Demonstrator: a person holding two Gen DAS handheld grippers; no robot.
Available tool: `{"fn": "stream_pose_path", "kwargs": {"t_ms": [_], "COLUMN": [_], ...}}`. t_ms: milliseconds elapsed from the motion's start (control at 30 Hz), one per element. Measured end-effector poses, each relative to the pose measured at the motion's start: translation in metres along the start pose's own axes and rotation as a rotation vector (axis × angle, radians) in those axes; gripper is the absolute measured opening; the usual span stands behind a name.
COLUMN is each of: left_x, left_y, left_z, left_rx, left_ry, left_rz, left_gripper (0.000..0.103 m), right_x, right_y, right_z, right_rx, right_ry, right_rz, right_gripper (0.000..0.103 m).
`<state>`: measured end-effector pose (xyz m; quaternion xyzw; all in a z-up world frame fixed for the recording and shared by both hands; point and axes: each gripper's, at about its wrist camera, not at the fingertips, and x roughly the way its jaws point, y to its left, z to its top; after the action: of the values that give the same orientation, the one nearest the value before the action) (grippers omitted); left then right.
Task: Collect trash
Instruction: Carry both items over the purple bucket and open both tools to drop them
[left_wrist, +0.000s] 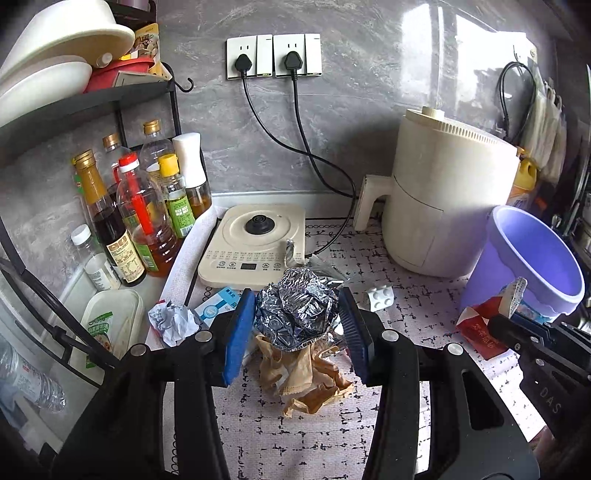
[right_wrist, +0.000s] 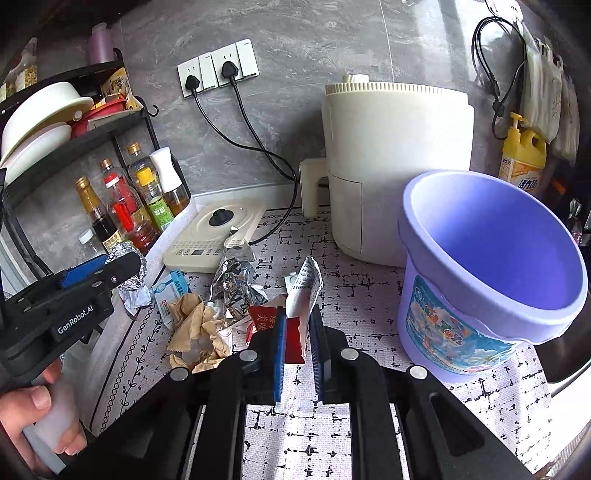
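My left gripper (left_wrist: 296, 295) is shut on a crumpled foil ball (left_wrist: 297, 314), raised above the patterned mat; the same gripper (right_wrist: 122, 269) and foil (right_wrist: 127, 288) show at the left of the right wrist view. Below the ball lies crumpled brown paper (left_wrist: 310, 376). My right gripper (right_wrist: 298, 314) is shut on a red and white packet (right_wrist: 295, 332), held above the mat just left of the purple bucket (right_wrist: 498, 251). The bucket (left_wrist: 532, 258) stands upright with nothing showing inside. Loose on the mat are a torn foil wrapper (right_wrist: 236, 273), white crumpled paper (left_wrist: 173, 321) and a blue-white packet (left_wrist: 214, 308).
A cream kettle base (left_wrist: 255, 247) and an air fryer (left_wrist: 443, 199) stand at the back, their cords running to wall sockets (left_wrist: 273, 55). Sauce bottles (left_wrist: 129, 221) and a black rack with bowls (left_wrist: 55, 48) crowd the left. A small white brick (left_wrist: 380, 297) lies on the mat.
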<state>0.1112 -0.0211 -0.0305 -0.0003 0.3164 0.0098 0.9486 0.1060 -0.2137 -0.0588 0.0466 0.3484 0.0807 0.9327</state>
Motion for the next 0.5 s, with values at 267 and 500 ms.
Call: {"fn": "stream_pose_path", "kwargs": {"t_ms": [267,500], "left_x": [-0.012,-0.013], "left_y": [-0.032,-0.068], "left_z": [0.022,0.041], "left_rx": [0.029,0.073], "left_ry": [-0.051,-0.086], "left_rz": [-0.089,-0.174], "left_gripper": [0.047,0.047], "right_x": [-0.04,-0.06], "right_y": [-0.025,-0.051], "right_z": [0.02,0.035], "right_rx": [0.046,0.081], "right_ry": [-0.096,-0.153], "right_rz": [-0.061,-0.132], "right_gripper": [0.013,0.014]}}
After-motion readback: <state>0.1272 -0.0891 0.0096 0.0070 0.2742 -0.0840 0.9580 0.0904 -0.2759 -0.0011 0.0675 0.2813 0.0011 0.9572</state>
